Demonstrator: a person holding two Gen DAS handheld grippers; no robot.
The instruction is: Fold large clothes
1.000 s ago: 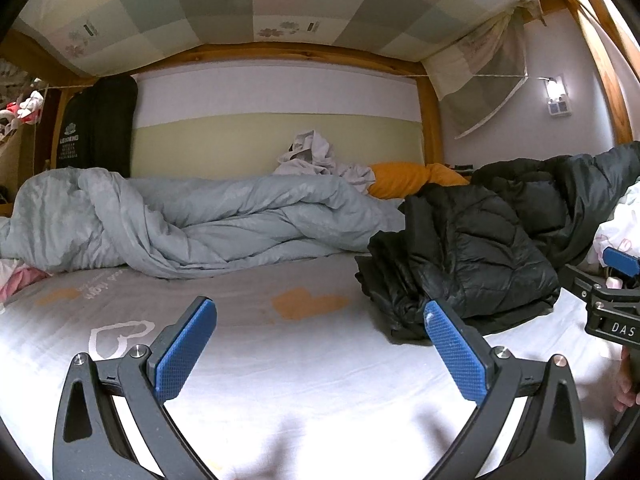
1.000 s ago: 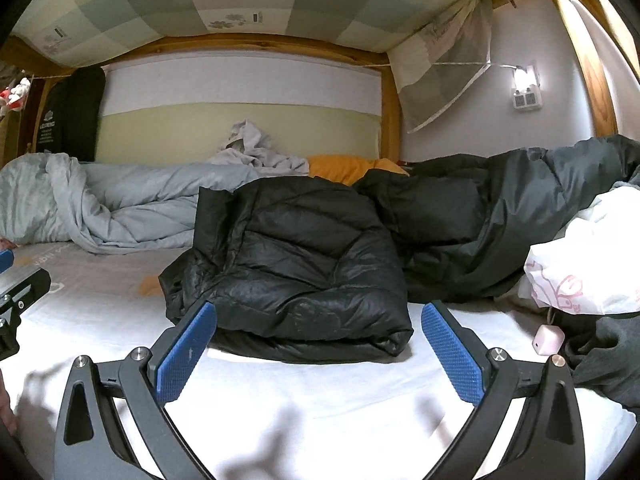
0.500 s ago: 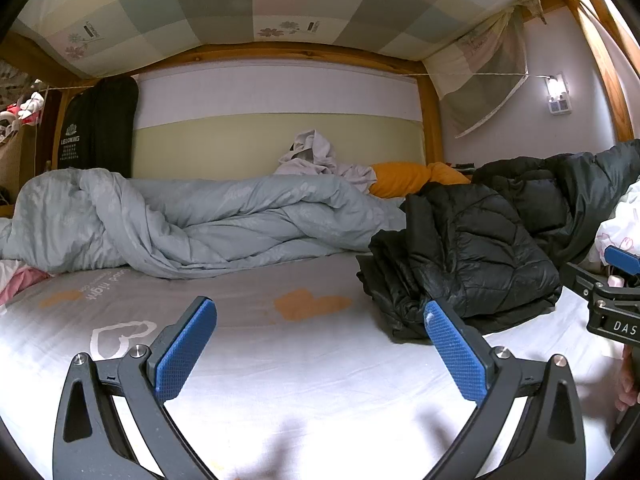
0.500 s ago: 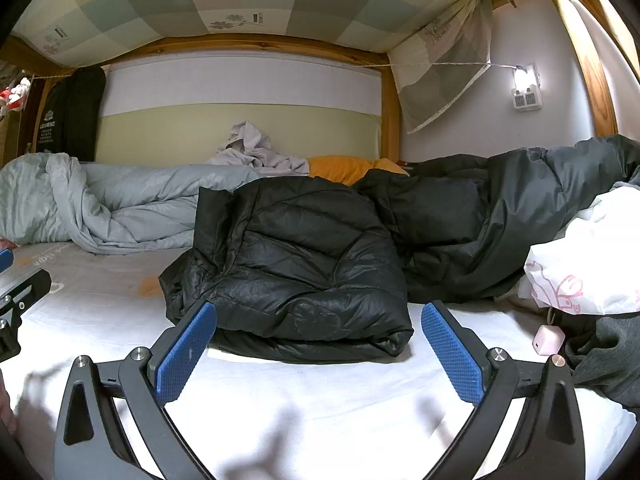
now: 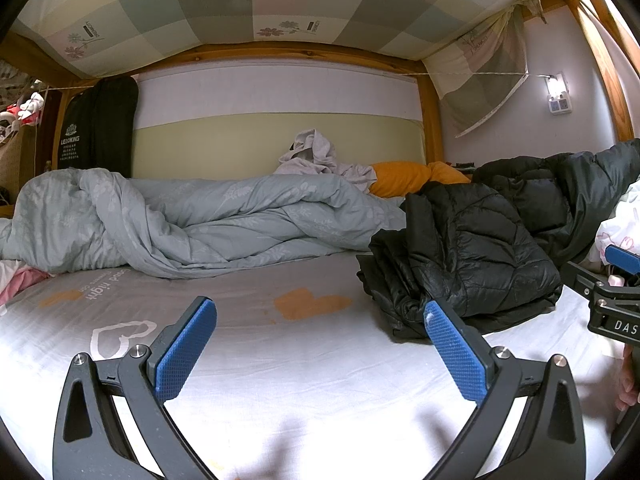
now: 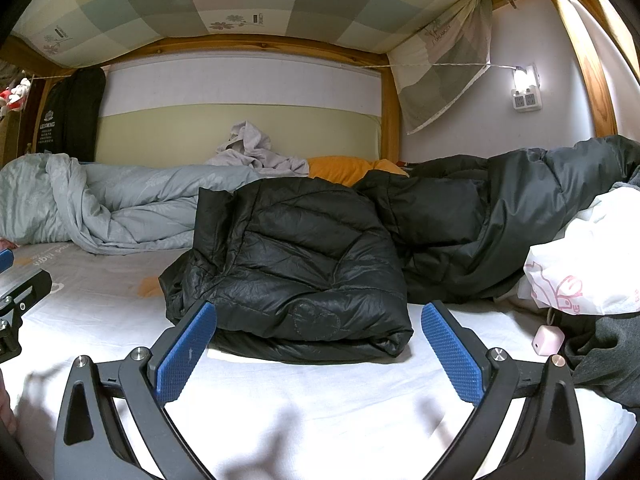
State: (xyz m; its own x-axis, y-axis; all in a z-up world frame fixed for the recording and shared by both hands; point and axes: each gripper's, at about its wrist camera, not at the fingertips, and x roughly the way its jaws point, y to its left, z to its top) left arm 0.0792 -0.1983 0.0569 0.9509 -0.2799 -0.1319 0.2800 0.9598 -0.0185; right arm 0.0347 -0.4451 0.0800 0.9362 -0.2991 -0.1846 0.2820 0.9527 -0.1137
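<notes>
A black quilted puffer jacket [image 6: 296,264] lies folded into a thick bundle on the white bed sheet [image 6: 320,408]. It sits straight ahead of my right gripper [image 6: 318,318], which stands open a short way in front of its near edge, fingers empty. In the left wrist view the same jacket [image 5: 472,264] rests to the right of centre. My left gripper [image 5: 318,316] is open too, over bare sheet [image 5: 280,380], with its right fingertip close to the jacket's left corner. The right gripper's body [image 5: 612,300] shows at that view's right edge.
A second dark padded coat [image 6: 500,220] sprawls behind and right of the jacket. A crumpled grey duvet [image 5: 192,220] fills the back left, with an orange pillow [image 5: 404,178] and grey clothing [image 5: 320,156] behind. A white plastic bag [image 6: 588,252] and a pink charger [image 6: 550,338] lie at right.
Both views have shifted only slightly; the jacket stays where it lay and both grippers remain open.
</notes>
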